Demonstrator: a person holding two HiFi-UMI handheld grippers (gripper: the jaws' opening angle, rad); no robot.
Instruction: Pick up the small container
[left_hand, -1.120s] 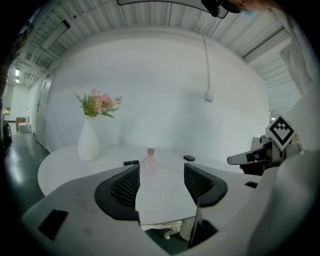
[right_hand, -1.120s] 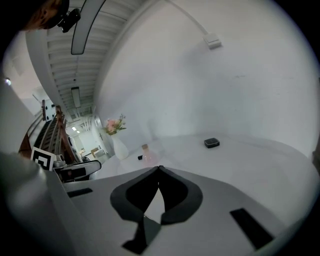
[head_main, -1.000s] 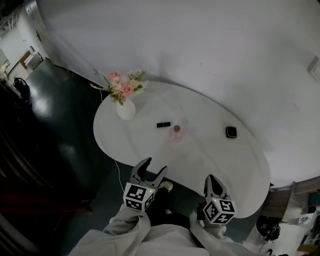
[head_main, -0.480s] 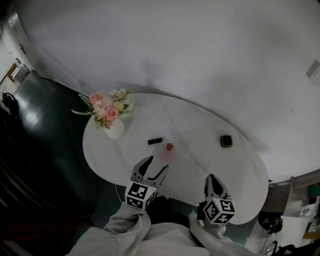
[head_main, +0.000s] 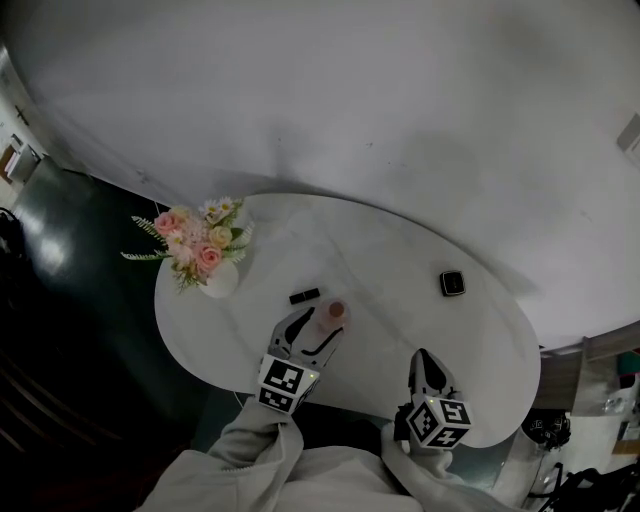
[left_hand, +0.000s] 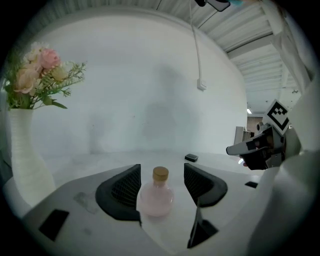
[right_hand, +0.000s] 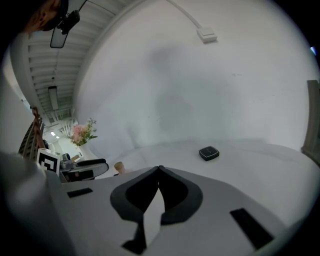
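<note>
- While the left gripper (left_hand: 161, 171) hangs low over the white table (head_main: 400, 330), its jaws are spread wide, one ribbed pad on either side of the small container (left_hand: 157, 198).
- That container is a round pink bottle with a cork-coloured cap, upright on the table, right in the gap between the pads. Nothing is clamped on it.
- Its belly sits nearer the left-hand pad, possibly touching it, but the left gripper view is too dim to call.
- Head view: the bottle stands toward the table's near edge, with a black bar (head_main: 303, 296) just beyond.
- Over to the right gripper (right_hand: 160, 168): jaws pressed together, nothing between them, by the front edge and well apart from the bottle.
- A vase (head_main: 216, 281) of pink flowers (head_main: 195, 240) holds the left end, and a black square object (head_main: 452, 283) lies far right.
</note>
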